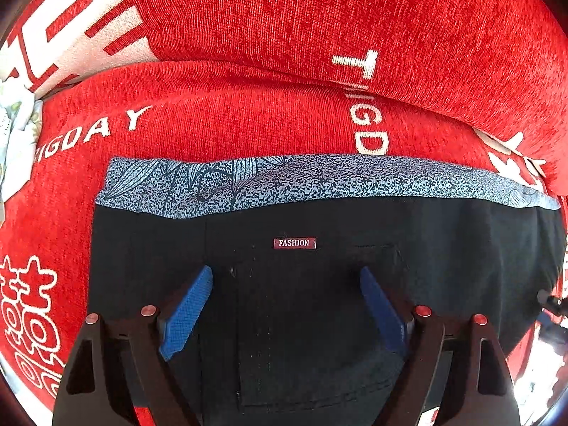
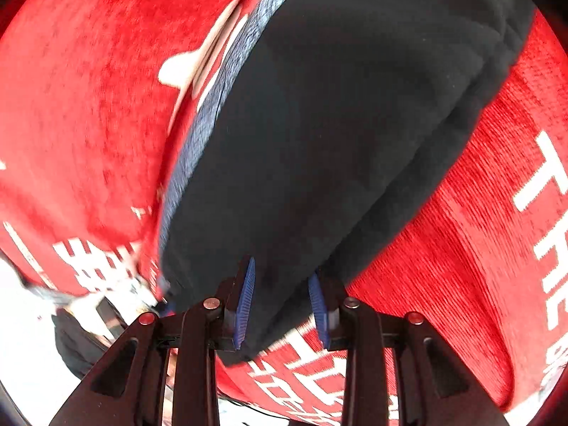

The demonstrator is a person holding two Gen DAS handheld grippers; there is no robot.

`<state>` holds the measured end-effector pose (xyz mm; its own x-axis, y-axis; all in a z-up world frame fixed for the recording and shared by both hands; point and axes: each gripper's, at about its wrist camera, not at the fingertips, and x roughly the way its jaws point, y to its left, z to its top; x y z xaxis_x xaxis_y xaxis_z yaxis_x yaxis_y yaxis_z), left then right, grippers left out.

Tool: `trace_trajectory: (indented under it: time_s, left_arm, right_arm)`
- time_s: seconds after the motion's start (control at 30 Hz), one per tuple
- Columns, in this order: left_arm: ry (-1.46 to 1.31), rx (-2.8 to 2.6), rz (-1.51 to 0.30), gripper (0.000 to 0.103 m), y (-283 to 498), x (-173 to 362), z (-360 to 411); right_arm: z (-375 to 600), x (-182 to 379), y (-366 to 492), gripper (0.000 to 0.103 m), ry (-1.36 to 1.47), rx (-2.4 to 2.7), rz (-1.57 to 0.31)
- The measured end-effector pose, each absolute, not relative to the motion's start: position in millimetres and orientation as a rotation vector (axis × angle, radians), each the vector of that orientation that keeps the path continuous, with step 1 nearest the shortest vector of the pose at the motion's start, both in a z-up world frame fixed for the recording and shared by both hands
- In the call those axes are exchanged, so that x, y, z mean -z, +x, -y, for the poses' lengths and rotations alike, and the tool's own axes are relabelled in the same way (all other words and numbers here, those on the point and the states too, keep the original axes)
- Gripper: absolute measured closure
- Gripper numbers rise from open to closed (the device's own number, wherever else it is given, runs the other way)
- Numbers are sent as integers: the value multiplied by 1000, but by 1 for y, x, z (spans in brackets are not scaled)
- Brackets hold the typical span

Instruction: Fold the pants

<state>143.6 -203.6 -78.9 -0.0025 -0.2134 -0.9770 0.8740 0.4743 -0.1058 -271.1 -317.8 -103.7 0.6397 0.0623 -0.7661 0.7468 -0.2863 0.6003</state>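
Black pants (image 1: 319,284) with a blue speckled waistband (image 1: 284,181) and a small "FASHION" label (image 1: 294,243) lie flat on a red cushion. My left gripper (image 1: 285,271) hangs just over the black cloth below the label, open wide, with nothing pinched between its blue pads (image 1: 188,312). In the right wrist view the same pants (image 2: 337,124) stretch away as a thick folded bundle, the waistband (image 2: 213,117) running along their left side. My right gripper (image 2: 282,269) is shut on the near edge of that bundle, black cloth filling the gap between its pads (image 2: 245,301).
The red seat cushion (image 1: 213,113) and back cushion (image 1: 319,10) carry white lettering. A pale patterned cloth (image 1: 14,135) lies at the far left. In the blurred right wrist view, red cushion (image 2: 461,248) shows on both sides and a bright floor (image 2: 21,301) at lower left.
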Motion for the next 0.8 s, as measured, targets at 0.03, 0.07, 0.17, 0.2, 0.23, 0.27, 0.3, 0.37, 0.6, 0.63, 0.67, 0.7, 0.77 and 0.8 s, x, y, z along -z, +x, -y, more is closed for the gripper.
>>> trace_trajectory:
  time_s: [0.03,0.07,0.17,0.2,0.23,0.27,0.3,0.37,0.6,0.63,0.67,0.7,0.77,0.8]
  left_arm:
    - [664,962,-1293,17,143,79,205]
    - [668,961,-1291,16,141,78,208]
    - [676,963,-1280,16,139,74,205]
    - [680,966,-1275,16,137,75,205]
    - [685,967,-1271,16,135,75,205]
    - [692,964,-1267,16,132,75,206]
    - [702,954,-1268,16,131,74,207]
    - [734,926,-1271,17,128,71,211]
    - [731,1016,-1238,17,70,34,236]
    - [729,1024,-1247,17,58,35,242]
    - [728,1030,-1261,17,45,38,249]
    - [728,1030,-1280,17,32,44,255]
    - [730,1015,-1324,17,13,57,263]
    - [734,998,-1336,17,6,64,264]
  right_arm:
    - [323,100,-269,95,1735,781,-670]
    - [326,94,-269,95,1711,780,-682]
    - [324,70,-264,95,1566,783,-735]
    - [320,73,-267,96,1558,789,-756]
    - [314,83,-270,96,1561,805,-799]
    - [310,91,-275,96,1561,817,-828]
    - [307,97,-277,95,1571,818,-825]
    - [308,93,-280,94,1569,815,-796]
    - [345,47,-356,81,1476,961,-727]
    - [358,45,-378,78,1484,1017,-700]
    - [366,46,-395,78,1498,1053,-676]
    - [378,48,-414,77,1519,1102,-634]
    - [396,54,-438,77,1548,1177,-572]
    - [406,58,-452,77,1563,1200,-541]
